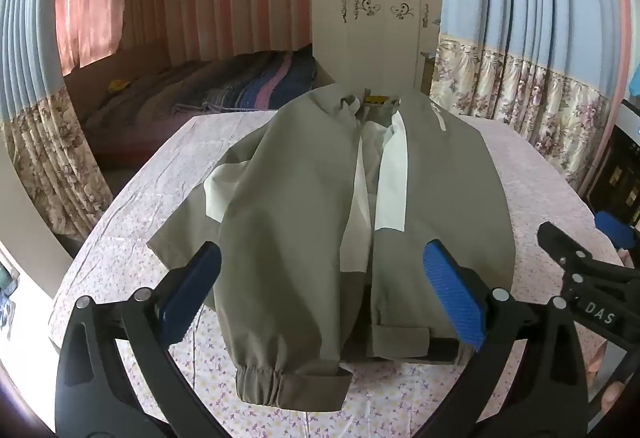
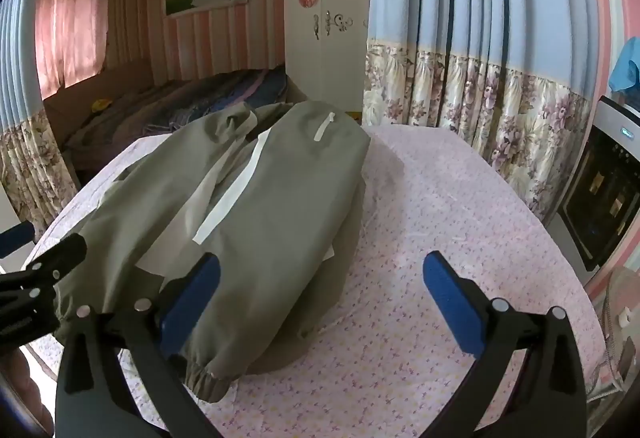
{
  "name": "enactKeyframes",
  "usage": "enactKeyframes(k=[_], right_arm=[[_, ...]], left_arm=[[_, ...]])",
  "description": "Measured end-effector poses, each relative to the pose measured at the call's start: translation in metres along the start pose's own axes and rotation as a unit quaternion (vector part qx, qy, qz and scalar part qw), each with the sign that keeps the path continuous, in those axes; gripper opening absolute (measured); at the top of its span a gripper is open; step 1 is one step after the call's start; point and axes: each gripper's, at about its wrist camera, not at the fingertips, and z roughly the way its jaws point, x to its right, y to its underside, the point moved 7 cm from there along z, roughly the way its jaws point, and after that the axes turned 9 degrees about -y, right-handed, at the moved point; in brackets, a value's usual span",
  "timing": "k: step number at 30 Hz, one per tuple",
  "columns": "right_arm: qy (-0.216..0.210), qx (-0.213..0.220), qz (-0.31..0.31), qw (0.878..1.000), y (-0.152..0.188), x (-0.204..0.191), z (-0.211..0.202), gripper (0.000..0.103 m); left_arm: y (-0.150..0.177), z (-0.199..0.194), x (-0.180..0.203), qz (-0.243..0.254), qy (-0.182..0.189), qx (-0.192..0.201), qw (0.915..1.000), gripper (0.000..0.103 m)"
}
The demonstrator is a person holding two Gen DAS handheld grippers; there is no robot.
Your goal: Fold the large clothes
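Both tools, left and right, spread apart, empty, just above the jacket on the table.

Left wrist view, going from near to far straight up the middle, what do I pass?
Jacket cuff → jacket lying on the floral tablecloth → yellow neck label → white wardrobe.

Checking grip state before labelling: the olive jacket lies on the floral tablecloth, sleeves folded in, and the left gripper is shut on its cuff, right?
Not quite. In the left wrist view the left gripper is open, clamping nothing; the jacket lies on the tablecloth.
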Motion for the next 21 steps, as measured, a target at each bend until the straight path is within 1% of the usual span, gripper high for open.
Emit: enactKeyframes(k=[2, 3, 5, 8, 13, 14, 15, 21], right_arm=[[0.0, 0.007, -0.003, 1.0, 0.001, -0.002, 0.0, 0.101], [-0.003, 0.007, -0.002, 1.0, 0.002, -0.002, 0.001, 0.101], [-0.005, 0.005, -0.002, 1.0, 0.004, -0.004, 0.003, 0.101], [-0.006, 0.004, -0.002, 1.0, -0.001, -0.003, 0.0, 0.101], [-0.005, 0.014, 0.001, 1.0, -0.013, 0.002, -0.012, 0.101], [-0.006, 0.02, -0.002, 1.0, -0.004, 0.001, -0.011, 0.101], [-0.005, 0.021, -0.001, 1.0, -0.004, 0.0, -0.009, 0.101], [-0.01, 0.029, -0.001, 1.0, -0.008, 0.002, -0.012, 0.101]], left_arm=[[0.001, 0.002, -0.002, -0.001, 0.0, -0.001, 1.0, 0.1], [0.005, 0.004, -0.009, -0.002, 0.002, -0.001, 1.0, 0.1], [0.006, 0.006, -0.01, -0.001, 0.001, -0.003, 1.0, 0.1], [0.007, 0.007, -0.011, 0.0, 0.001, -0.004, 1.0, 0.1], [0.005, 0.007, -0.01, 0.002, 0.001, -0.003, 1.0, 0.1], [0.005, 0.007, -0.01, 0.001, 0.001, -0.003, 1.0, 0.1], [0.005, 0.007, -0.01, 0.002, 0.001, -0.002, 1.0, 0.1], [0.005, 0.007, -0.011, 0.002, 0.001, -0.002, 1.0, 0.1]])
